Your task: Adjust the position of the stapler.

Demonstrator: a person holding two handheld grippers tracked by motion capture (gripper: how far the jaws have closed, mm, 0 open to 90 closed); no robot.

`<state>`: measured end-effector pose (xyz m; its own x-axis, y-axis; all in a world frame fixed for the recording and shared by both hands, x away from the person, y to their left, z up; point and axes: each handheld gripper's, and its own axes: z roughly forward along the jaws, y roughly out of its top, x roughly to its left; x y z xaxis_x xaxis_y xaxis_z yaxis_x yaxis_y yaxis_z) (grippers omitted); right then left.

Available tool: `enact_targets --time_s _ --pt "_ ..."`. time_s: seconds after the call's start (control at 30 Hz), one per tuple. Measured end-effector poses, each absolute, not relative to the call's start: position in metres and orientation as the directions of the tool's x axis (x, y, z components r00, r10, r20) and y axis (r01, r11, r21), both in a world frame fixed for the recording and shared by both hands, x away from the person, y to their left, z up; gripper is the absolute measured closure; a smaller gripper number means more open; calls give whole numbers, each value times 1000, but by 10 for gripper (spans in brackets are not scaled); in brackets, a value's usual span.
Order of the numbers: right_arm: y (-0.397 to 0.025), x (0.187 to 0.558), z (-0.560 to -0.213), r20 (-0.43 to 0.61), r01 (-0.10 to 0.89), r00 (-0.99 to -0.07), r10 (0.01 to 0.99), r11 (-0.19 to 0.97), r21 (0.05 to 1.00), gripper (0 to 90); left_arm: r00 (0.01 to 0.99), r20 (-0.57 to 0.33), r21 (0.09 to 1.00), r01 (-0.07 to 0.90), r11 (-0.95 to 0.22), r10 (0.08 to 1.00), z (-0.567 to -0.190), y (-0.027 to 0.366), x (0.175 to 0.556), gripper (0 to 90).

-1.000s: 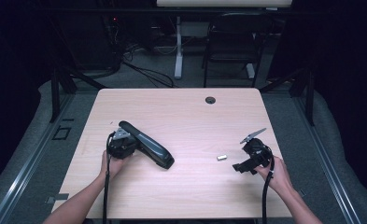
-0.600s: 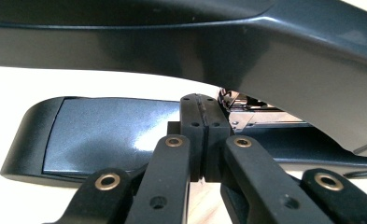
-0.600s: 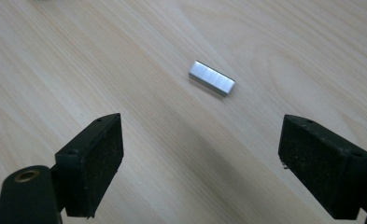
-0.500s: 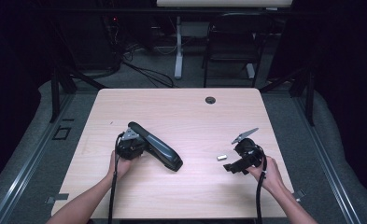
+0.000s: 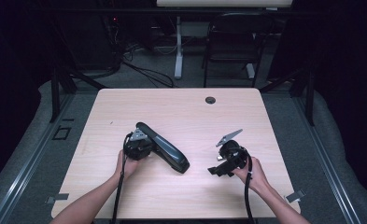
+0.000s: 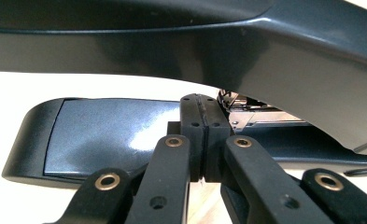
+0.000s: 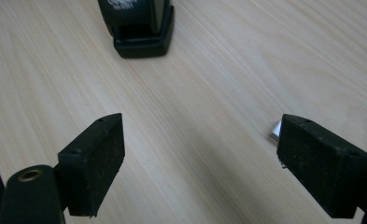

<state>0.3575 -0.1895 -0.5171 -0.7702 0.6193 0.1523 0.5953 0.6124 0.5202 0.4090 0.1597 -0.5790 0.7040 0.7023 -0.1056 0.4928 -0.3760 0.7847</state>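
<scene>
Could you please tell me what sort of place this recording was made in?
Probably an office or lab workspace: a pale wood table holding a stapler, a folding chair behind it, and cables trailing across grey carpet.

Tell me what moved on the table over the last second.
The stapler and the left hand-held gripper slid right, toward the table's middle. The right hand-held gripper drew left and nearer the person, over the small staple strip. The grommet stayed put.
</scene>
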Motion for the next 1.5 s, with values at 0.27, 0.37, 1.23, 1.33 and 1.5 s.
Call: enact_targets --time_s 0.27,0.37,1.23,1.33,1.5 --pt "-168 364 -524 211 594 -785 582 614 520 152 729 -109 784 481 -393 676 -579 143 408 900" --pt "-158 365 -526 223 582 -798 560 622 523 152 733 -91 769 482 -420 675 -575 136 408 900" --pt "-103 379 -542 170 549 -818 550 657 517 412 630 -177 743 589 -317 756 -550 145 405 900" --pt "-103 379 -542 174 555 -814 554 655 513 411 632 -177 740 591 -321 755 -550 144 405 900" --pt "-102 377 -543 192 559 -817 544 664 498 398 634 -189 734 598 -321 750 -550 142 406 900"
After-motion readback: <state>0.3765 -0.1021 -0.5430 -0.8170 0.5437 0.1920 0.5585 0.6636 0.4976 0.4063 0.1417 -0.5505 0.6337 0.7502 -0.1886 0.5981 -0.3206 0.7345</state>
